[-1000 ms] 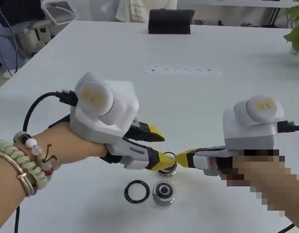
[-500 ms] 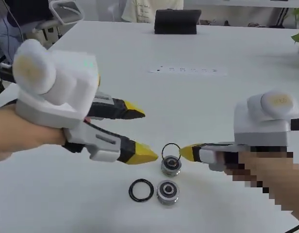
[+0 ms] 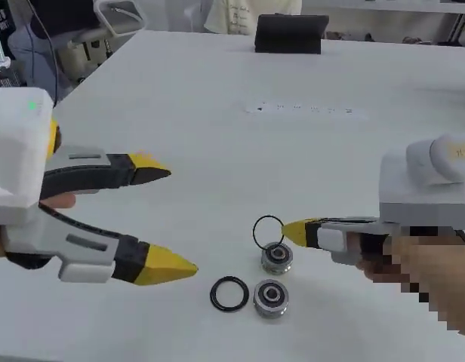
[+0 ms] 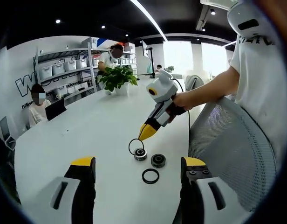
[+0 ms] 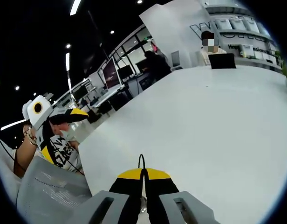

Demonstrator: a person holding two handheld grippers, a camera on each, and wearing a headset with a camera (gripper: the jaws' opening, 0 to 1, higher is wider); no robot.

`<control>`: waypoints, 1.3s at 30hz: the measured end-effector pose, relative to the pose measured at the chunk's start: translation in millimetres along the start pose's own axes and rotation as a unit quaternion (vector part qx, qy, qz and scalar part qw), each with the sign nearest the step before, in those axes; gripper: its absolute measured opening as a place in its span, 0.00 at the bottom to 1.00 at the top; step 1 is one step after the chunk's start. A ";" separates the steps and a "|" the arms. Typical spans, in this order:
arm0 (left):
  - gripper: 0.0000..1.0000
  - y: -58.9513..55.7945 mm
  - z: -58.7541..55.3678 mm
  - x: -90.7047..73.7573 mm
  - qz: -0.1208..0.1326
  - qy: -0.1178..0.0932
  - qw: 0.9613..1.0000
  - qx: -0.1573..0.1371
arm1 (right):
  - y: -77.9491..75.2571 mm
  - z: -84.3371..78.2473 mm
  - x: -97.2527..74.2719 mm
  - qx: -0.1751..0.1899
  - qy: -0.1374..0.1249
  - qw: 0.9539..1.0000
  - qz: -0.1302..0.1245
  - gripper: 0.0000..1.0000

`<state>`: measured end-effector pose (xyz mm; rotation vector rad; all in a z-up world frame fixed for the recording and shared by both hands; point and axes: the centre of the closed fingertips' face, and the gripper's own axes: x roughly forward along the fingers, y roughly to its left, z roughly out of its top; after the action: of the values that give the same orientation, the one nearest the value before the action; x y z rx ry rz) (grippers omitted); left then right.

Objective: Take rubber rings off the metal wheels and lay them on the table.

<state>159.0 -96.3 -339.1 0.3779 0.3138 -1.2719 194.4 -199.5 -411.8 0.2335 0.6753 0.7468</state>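
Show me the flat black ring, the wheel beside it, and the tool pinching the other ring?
flat ring (image 3: 213,293), head view, left side of its band.
wheel (image 3: 271,297), head view, its centre hub.
right tool (image 3: 285,230), head view, its shut yellow tips.

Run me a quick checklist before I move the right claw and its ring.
1. Grip: right claw shut on held ring: ok.
2. Release: held ring clear of far wheel: cannot tell; its lower edge overlaps the wheel's top.
3. Clearance: left claw open, apart from the parts: ok.
4. Done: loose ring flat on table beside near wheel: ok.
5. Drop spot: bare table left of loose ring: ok.
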 end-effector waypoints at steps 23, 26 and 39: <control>0.99 -19.7 -42.2 -17.0 0.021 -0.016 0.996 -0.085 | 31.3 -9.5 9.2 -0.013 0.021 0.998 0.059 0.00; 0.99 -20.5 -45.4 -17.1 0.025 -0.015 0.996 -0.088 | 34.9 -12.6 10.8 -0.014 0.026 0.997 0.065 0.00; 0.99 -27.7 -52.2 -16.1 0.022 -0.013 0.994 -0.103 | 51.3 -38.2 22.7 -0.024 0.067 0.993 0.090 0.00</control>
<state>127.0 -66.3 -381.7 0.1916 0.4084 -1.1873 153.9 -148.1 -430.2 0.2024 0.7697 0.9560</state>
